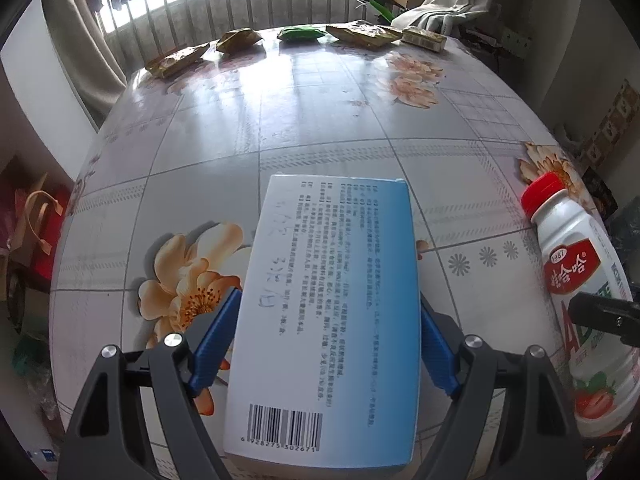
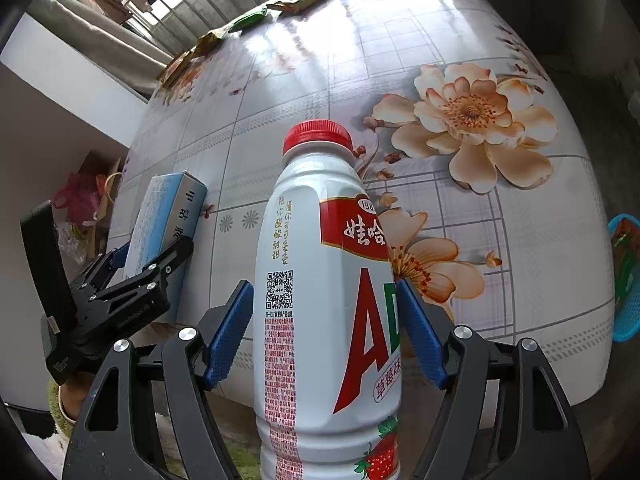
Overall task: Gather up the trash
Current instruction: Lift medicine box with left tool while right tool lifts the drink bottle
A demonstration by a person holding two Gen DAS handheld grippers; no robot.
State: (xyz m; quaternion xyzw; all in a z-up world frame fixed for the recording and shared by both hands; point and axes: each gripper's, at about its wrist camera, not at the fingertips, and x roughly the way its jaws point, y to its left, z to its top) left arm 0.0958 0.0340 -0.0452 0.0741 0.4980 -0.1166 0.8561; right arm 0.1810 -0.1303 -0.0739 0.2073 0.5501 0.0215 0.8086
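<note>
The left gripper [image 1: 328, 344] is clamped on a flat white-and-blue cardboard box [image 1: 328, 300] printed with small text and a barcode; its blue ribbed pads [image 1: 216, 340] press the two long edges, so the box lies face-up along the fingers and points toward twelve o'clock in the left wrist view. Holding it by the narrow sides keeps the broad panel from buckling. In the same view, at three to four o'clock, stands the white plastic drink bottle with a red screw cap [image 1: 580, 280].

The right gripper [image 2: 326, 332] is closed around that bottle's [image 2: 328, 280] waist, below the shoulder and across the red label, with the cap at twelve o'clock. Gripping the body rather than the neck probably gives the pads more flat surface and stops the bottle from swinging. At nine o'clock in the right wrist view the box [image 2: 168, 216] and the left gripper [image 2: 132, 280] appear just beside the bottle, both near the close edge of the table.

The round table under a flower-printed plastic cloth [image 1: 320, 120] carries more litter along its far rim, at eleven to one o'clock: crumpled yellowish snack wrappers [image 1: 240, 40] and a green packet [image 1: 300, 33]. A turquoise plastic basket [image 2: 624, 280] shows at three o'clock beyond the table edge, a likely place for the trash, though its contents are unclear.
</note>
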